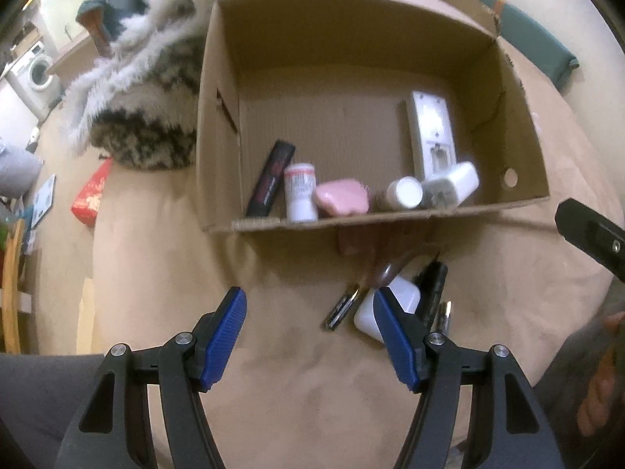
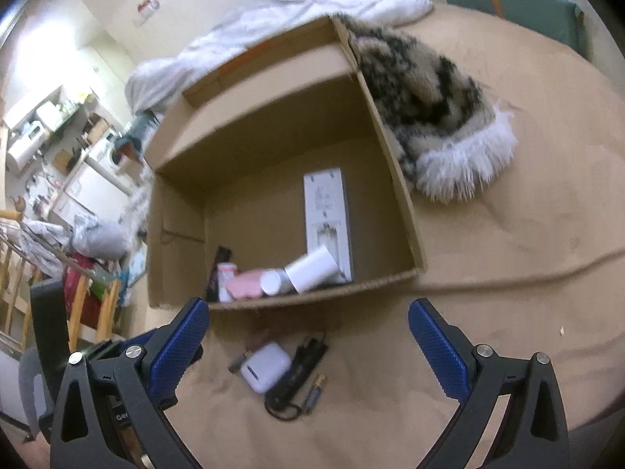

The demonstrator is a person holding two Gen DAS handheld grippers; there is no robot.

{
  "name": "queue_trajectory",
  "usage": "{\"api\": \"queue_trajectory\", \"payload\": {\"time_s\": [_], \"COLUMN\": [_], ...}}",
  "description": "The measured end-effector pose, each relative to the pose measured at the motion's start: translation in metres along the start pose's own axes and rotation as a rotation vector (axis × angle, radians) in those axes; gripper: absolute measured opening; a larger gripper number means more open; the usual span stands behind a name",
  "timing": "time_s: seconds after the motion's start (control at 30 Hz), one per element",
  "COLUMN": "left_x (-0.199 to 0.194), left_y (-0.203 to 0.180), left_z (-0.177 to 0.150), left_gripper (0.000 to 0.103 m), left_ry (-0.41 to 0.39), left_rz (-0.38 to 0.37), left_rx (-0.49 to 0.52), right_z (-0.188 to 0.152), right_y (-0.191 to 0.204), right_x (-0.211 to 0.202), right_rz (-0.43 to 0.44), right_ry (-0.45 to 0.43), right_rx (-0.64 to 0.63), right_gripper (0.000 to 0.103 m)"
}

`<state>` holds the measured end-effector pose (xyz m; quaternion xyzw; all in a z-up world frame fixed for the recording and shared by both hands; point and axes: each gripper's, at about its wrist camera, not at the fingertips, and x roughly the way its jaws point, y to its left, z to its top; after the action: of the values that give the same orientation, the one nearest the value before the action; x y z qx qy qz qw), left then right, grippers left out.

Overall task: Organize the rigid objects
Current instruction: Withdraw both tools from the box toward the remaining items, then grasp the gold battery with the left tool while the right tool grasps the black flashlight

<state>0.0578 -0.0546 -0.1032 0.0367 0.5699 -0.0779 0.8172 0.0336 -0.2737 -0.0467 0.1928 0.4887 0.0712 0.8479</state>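
An open cardboard box (image 1: 218, 125) (image 2: 406, 211) lies on a tan bed cover. Inside lie a white remote (image 1: 431, 133) (image 2: 326, 211), a black tube (image 1: 271, 178), a white bottle (image 1: 300, 191), a pink brush (image 1: 341, 197) (image 2: 244, 283), a jar (image 1: 402, 193) and a white roller (image 1: 457, 185) (image 2: 312, 269). In front of the box lie a white charger (image 1: 402, 297) (image 2: 265, 367), a black device (image 1: 433, 289) (image 2: 299, 371) and two batteries (image 1: 343, 306) (image 2: 314, 391). My left gripper (image 1: 310, 336) is open, just left of the charger. My right gripper (image 2: 308, 351) is open above these items.
A furry black-and-cream blanket (image 1: 156, 125) (image 2: 425, 90) lies beside the box. A red packet (image 1: 91, 193) sits at the bed's left edge. Teal cushions (image 1: 531, 35) (image 2: 511, 0) stand behind. Room furniture and a washing machine (image 1: 35, 74) fill the far left.
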Motion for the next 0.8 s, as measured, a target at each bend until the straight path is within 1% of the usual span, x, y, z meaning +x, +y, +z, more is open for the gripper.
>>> {"api": "queue_trajectory", "payload": {"time_s": [0.1, 0.23, 0.27, 0.43, 0.53, 0.6, 0.63, 0.7, 0.77, 0.8], "left_x": [0.008, 0.015, 0.017, 0.025, 0.031, 0.036, 0.039, 0.049, 0.062, 0.067], "left_y": [0.006, 0.016, 0.019, 0.032, 0.037, 0.034, 0.031, 0.023, 0.015, 0.013], "left_z": [-0.001, -0.002, -0.001, 0.002, 0.005, 0.006, 0.006, 0.009, 0.011, 0.01], "left_gripper": [0.064, 0.064, 0.064, 0.064, 0.064, 0.063, 0.062, 0.056, 0.046, 0.044], "left_ry": [0.028, 0.06, 0.065, 0.082, 0.095, 0.103, 0.106, 0.13, 0.174, 0.191], "left_rz": [0.015, 0.004, -0.002, 0.004, -0.027, -0.04, -0.042, -0.059, -0.083, -0.082], "left_rx": [-0.031, -0.084, -0.097, -0.162, -0.188, -0.175, -0.165, -0.129, -0.107, -0.099], "right_z": [-0.004, -0.009, -0.01, -0.01, -0.009, -0.009, -0.009, -0.009, -0.009, -0.009], "right_y": [-0.003, -0.009, -0.012, -0.023, -0.026, -0.027, -0.027, -0.027, -0.026, -0.026], "right_x": [0.008, 0.02, 0.022, 0.025, 0.029, 0.033, 0.035, 0.039, 0.041, 0.041], "right_rz": [-0.012, -0.081, -0.085, -0.047, -0.032, -0.021, -0.017, -0.01, -0.009, -0.012], "right_ry": [0.042, 0.104, 0.111, 0.126, 0.14, 0.152, 0.157, 0.166, 0.173, 0.174], "right_rx": [0.019, 0.042, 0.056, 0.138, 0.166, 0.181, 0.188, 0.195, 0.191, 0.188], "right_gripper": [0.103, 0.103, 0.103, 0.103, 0.103, 0.103, 0.103, 0.103, 0.103, 0.103]}}
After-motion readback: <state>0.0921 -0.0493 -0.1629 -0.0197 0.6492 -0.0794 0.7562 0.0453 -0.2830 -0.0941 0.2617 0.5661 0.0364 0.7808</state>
